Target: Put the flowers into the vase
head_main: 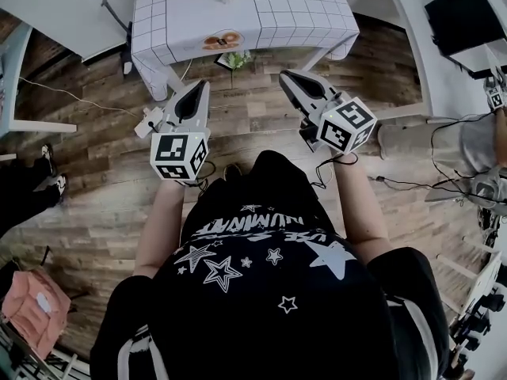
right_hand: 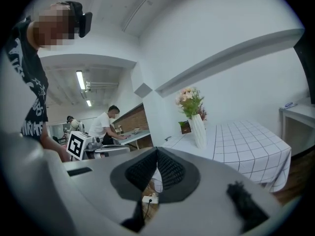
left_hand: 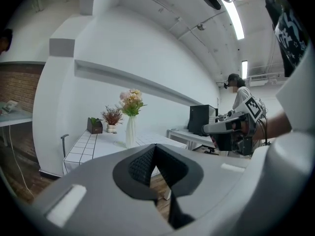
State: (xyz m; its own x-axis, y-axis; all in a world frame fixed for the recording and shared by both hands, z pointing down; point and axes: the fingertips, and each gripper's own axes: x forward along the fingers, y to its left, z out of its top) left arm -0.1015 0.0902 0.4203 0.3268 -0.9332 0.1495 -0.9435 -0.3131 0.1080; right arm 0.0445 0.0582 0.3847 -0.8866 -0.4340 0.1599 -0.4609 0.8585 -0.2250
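Nearest the person, the left tongs [left_hand: 155, 147] and the right tongs [right_hand: 157, 151] are both closed tight with nothing between them. These 2 empty tools hang over the wooden floor [head_main: 253, 129], well apart from the checked worktop [head_main: 301, 14]. Farther off, on that worktop, the white vase [right_hand: 198, 131] stands upright with the flowers [right_hand: 189, 100] rising from its mouth. The task therefore looks done, with no loose stem in sight left to place.
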